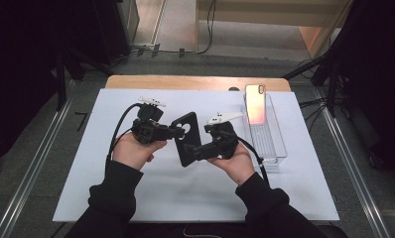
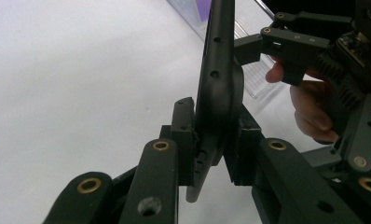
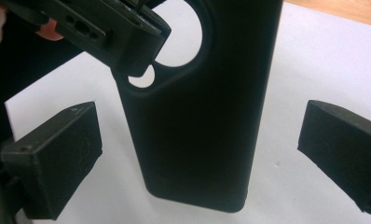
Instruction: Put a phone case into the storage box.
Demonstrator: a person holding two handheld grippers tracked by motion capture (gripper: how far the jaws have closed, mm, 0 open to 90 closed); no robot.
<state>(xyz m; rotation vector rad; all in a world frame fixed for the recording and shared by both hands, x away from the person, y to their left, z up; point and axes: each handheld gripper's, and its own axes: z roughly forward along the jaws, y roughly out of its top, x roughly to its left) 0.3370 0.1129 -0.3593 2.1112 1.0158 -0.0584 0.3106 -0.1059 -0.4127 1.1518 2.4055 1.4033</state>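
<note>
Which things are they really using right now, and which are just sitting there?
In use:
- black phone case, clamped in the left gripper
- right gripper, open, its jaws either side of the case's lower end

Just sitting there:
- phone, leaning in the clear tray
- white sheet on the table

The phone case (image 1: 187, 138) is plain black. The tabletop (image 1: 76, 163) is white with a tan wooden far edge. The phone (image 1: 255, 104) glows pink-orange.
</note>
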